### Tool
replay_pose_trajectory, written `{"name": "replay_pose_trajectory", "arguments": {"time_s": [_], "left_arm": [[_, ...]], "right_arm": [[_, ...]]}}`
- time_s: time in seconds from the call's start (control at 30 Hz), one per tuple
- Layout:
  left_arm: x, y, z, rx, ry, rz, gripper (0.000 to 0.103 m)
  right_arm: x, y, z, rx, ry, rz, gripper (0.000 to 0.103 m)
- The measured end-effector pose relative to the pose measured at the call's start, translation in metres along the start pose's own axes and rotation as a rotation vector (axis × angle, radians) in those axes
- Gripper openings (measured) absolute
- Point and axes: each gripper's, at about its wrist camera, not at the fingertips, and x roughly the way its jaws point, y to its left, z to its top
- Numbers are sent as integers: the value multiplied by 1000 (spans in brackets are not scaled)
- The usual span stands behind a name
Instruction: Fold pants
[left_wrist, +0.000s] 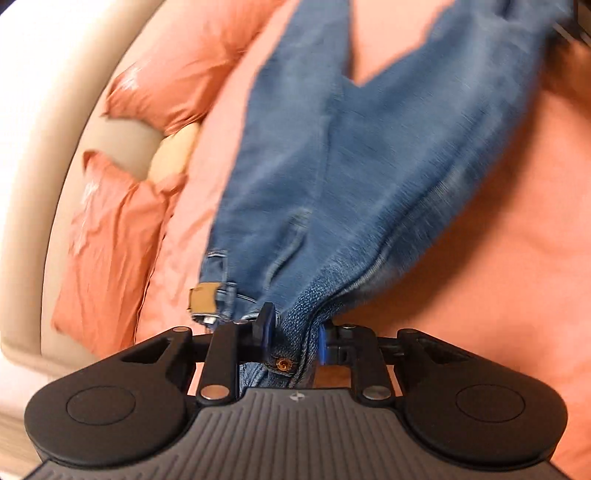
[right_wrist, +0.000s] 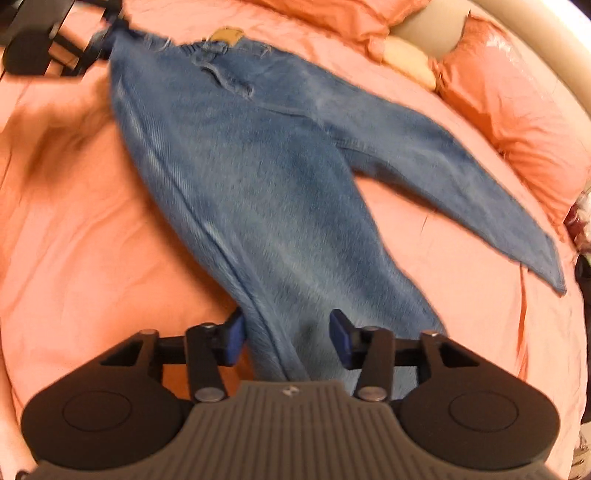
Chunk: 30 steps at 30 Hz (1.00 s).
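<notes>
Blue jeans (left_wrist: 332, 177) lie spread on an orange bedsheet (left_wrist: 517, 221). My left gripper (left_wrist: 293, 328) is shut on the bunched waistband near a copper rivet and a tan leather patch (left_wrist: 203, 299). In the right wrist view the jeans (right_wrist: 258, 192) stretch from the waistband at top left, where the left gripper (right_wrist: 99, 48) holds them, toward me. One leg passes between the blue pads of my right gripper (right_wrist: 286, 336), whose jaws stand apart around the leg's end. The other leg (right_wrist: 461, 192) fans out to the right.
Orange pillows (left_wrist: 110, 240) (right_wrist: 517, 110) lie against a beige padded headboard (left_wrist: 44, 147) (right_wrist: 428, 33). A pale yellow cushion (right_wrist: 410, 62) sits between the pillows. The bed's right edge shows dark clutter (right_wrist: 581, 221).
</notes>
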Motion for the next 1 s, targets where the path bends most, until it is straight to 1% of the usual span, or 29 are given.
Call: {"name": "replay_pose_trajectory", "arguments": {"time_s": [0.03, 0.07, 0.17, 0.23, 0.27, 0.4, 0.47, 0.5, 0.57, 0.63, 0.67, 0.7, 0.77, 0.83, 0.87, 0.93, 0.97, 1.0], "left_arm": [[1, 7, 5, -29, 3, 2, 26], [3, 13, 10, -53, 5, 3, 26], [-2, 17, 15, -106, 16, 12, 25], [-6, 17, 17, -124, 24, 17, 25], [-7, 17, 18, -132, 28, 18, 25], [-8, 22, 21, -182, 52, 20, 25], [-11, 23, 24, -224, 65, 25, 25], [-11, 25, 27, -246, 73, 27, 25], [-11, 29, 31, -285, 96, 31, 25], [-11, 33, 34, -322, 116, 32, 25], [-11, 34, 35, -334, 124, 35, 25], [-11, 35, 37, -346, 132, 37, 25], [-12, 37, 38, -367, 149, 39, 25], [-12, 36, 39, -375, 166, 45, 25], [-12, 36, 39, -376, 175, 49, 25], [-11, 32, 40, -373, 196, 56, 25], [-12, 31, 40, -373, 205, 60, 25], [-13, 29, 40, -379, 213, 63, 25]], "right_arm": [[1, -2, -4, -1, 28, -12, 58], [1, -4, -10, -2, 51, -29, 58], [0, -18, -27, 4, 124, -83, 62], [-2, -35, -37, 36, 168, -111, 64], [-6, -48, -43, 72, 181, -112, 64], [-16, -96, -70, 254, 219, -37, 66], [-17, -109, -83, 295, 240, -11, 66], [-16, -115, -89, 313, 248, -3, 68], [-16, -119, -101, 311, 271, -24, 68], [-20, -121, -111, 287, 271, -28, 68], [-20, -120, -117, 263, 288, -61, 68], [-20, -126, -132, 227, 298, -99, 68], [-22, -130, -149, 180, 314, -141, 68], [-27, -142, -170, 208, 330, -160, 54], [-30, -148, -181, 250, 320, -150, 51], [-39, -160, -194, 322, 279, -134, 33], [-44, -162, -197, 336, 254, -134, 28], [-51, -161, -198, 334, 223, -143, 16]]}}
